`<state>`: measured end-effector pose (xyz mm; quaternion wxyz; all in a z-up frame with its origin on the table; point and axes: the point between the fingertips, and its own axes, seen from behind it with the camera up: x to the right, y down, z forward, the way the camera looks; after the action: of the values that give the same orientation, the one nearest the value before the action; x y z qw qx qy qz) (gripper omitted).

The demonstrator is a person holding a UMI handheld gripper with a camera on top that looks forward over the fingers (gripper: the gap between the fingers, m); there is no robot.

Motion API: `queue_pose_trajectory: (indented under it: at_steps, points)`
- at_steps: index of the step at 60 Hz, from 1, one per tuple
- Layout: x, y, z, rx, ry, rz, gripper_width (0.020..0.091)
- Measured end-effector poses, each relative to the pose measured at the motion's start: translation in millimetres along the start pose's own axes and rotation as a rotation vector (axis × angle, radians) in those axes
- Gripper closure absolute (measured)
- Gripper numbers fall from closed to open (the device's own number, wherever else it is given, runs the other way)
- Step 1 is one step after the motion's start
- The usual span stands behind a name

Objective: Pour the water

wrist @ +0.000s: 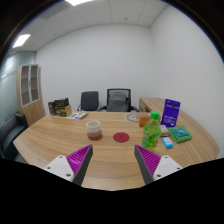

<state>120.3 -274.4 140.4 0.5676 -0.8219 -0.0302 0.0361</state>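
Beyond my fingers, out on the pale wooden table [60, 140], stands the green bottle [151, 131], upright and a little toward my right finger's side, with a green box [180, 133] just beside it and a purple card [171, 110] standing behind. It looks like thin see-through plastic, so I judge it light unless well filled, a bit slick, and likely to dent if I squeeze hard; I would take it around the middle of its body, below the neck, so it does not swing when I tip it. How much water is in it I cannot tell from here. A pale cup [94, 129] stands well apart from the bottle on the other side, and that seems the likely thing to pour into; between the two lies a flat red coaster [121, 137]. My gripper [112, 160] is spread wide, its purple pads [77, 158] facing each other across an empty gap, holding nothing and touching nothing, with only bare tabletop between them. Farther back there are two dark office chairs [106, 100] against the far edge of the table, a brown box [59, 106] near them, and a wooden cabinet [32, 92] by the wall
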Motion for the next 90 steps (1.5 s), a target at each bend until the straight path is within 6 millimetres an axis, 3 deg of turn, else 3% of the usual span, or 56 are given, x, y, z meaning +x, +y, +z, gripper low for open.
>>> queue_pose_trajectory:
  at_steps: [5,6,7,11,16,22,32,41,47,54,57,76,85,90]
  points:
    - [47,9,-2,-0.006,0.094,0.009,0.025]
    - [41,5,0,-0.009,0.108,0.012,0.0251]
    - [68,13,5,-0.006,0.115,0.015,0.0253]
    - [103,19,20,-0.001,0.141,0.031,0.0264]
    - [129,26,49,-0.013,0.139,0.039,0.0265]
    - [146,17,85,0.041,0.121,-0.005,0.0264]
    - [149,16,134,0.074,0.077,0.026,0.0282]
    - [150,9,152,0.126,0.083,0.031,0.0538]
    - [150,8,152,0.136,0.095,0.028,0.0578]
    - [153,7,153,0.147,0.108,0.014,0.074]
    - [154,6,153,0.154,0.117,0.017,0.0768]
    - [151,4,158,0.073,0.192,-0.104,0.0767]
    - [137,-15,178,-0.01,0.222,-0.342,0.0769]
    - [117,-28,197,-0.057,0.208,-0.522,0.0768]
